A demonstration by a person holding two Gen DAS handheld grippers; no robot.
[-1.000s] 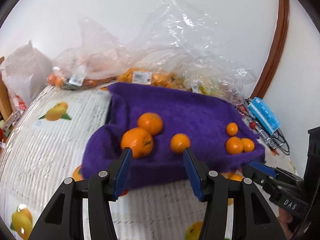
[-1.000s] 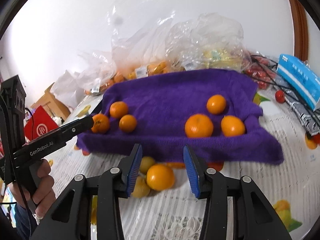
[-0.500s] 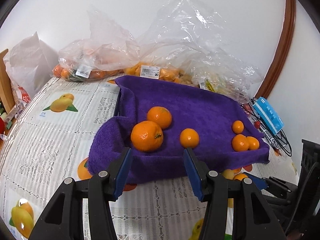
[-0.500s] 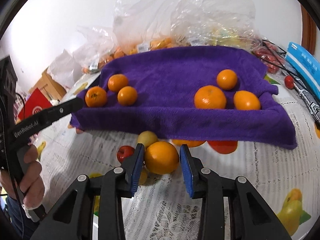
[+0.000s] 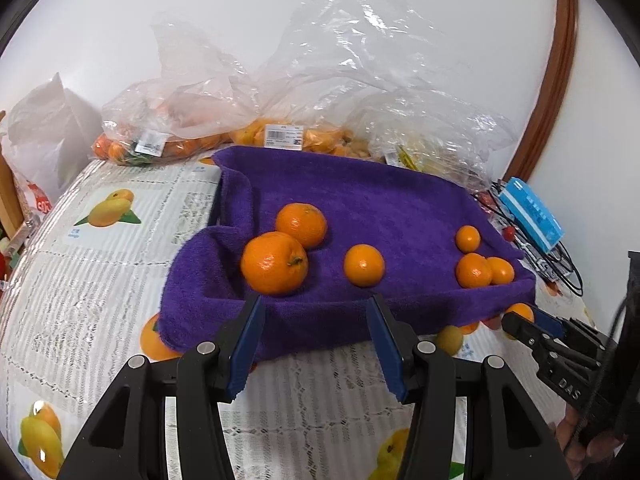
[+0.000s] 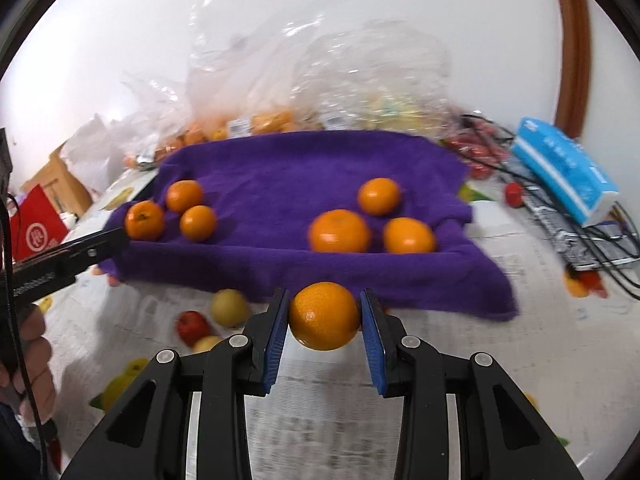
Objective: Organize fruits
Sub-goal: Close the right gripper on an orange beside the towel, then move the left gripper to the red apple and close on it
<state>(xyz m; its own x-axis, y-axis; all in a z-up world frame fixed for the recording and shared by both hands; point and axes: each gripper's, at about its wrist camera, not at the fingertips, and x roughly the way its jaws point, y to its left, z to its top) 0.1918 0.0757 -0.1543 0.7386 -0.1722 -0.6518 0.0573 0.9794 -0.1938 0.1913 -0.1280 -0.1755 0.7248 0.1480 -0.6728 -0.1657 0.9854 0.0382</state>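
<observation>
The right gripper has just closed on an orange, now lifted; towel at 12 o'clock awaits. Left gripper gapes empty.

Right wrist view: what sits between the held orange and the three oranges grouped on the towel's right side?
Only the purple towel, its front fold and edge; no other fruit lies between the held orange and that trio.
</observation>
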